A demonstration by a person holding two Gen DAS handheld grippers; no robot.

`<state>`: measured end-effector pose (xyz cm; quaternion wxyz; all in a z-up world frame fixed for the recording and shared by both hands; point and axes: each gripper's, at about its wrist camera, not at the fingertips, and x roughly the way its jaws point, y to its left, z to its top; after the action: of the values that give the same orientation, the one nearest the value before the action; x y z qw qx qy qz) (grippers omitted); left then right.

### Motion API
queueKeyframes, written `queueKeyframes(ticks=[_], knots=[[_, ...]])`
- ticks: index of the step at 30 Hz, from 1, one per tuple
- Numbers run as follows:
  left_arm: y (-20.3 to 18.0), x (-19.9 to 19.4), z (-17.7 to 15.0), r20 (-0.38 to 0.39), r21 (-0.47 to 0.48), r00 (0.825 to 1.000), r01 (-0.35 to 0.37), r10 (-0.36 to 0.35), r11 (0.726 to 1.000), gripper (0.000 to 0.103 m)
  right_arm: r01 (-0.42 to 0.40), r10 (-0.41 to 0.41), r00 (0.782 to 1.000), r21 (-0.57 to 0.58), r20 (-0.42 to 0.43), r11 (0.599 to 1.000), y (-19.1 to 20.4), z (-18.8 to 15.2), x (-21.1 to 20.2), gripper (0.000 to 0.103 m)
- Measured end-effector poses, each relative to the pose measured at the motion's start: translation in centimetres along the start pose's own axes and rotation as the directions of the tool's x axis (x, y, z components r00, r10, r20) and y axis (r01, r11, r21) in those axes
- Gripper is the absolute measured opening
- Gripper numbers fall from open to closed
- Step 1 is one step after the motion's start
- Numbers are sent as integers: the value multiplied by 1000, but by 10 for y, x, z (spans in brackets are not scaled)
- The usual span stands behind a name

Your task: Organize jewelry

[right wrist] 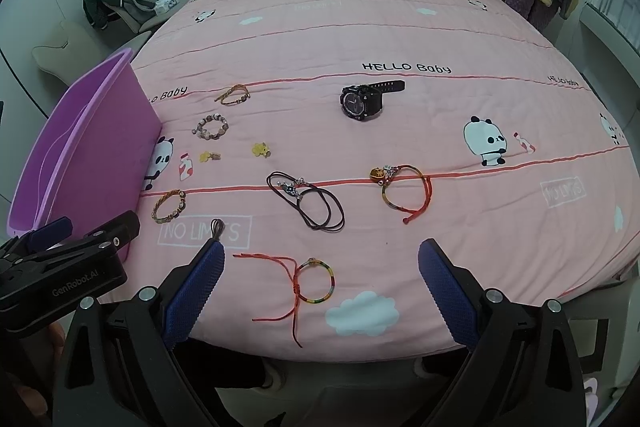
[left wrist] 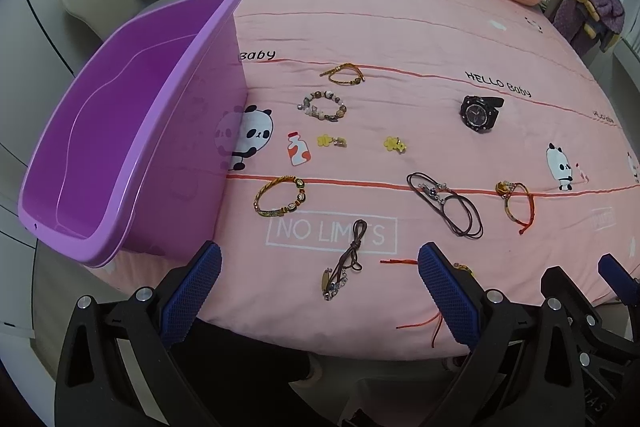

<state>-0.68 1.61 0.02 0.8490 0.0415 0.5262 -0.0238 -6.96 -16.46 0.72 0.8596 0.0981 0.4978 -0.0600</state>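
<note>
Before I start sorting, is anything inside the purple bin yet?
The purple bin looks empty: bare walls and floor show, no jewelry. Its nearest bottom corner is hidden behind the rim.

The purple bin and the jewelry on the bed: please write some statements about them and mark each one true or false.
1. The purple bin already holds the jewelry. False: what shows of its inside is bare.
2. The black watch lies on the pink bedspread. True.
3. The right gripper is shut on the red cord bracelet. False: its jaws stand open, the bracelet lying between them.
4. The left gripper is open. True.
5. The beaded bracelet lies beside the bin. True.
</note>
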Motion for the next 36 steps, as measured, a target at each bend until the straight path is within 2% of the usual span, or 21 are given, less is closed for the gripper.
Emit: queueKeyframes(ticks=[36], knots=[[-2,-1,0,5,1,1000,-3,3,1000,97,-8,8,1000,4,7,1000,0,-1,-3,93]])
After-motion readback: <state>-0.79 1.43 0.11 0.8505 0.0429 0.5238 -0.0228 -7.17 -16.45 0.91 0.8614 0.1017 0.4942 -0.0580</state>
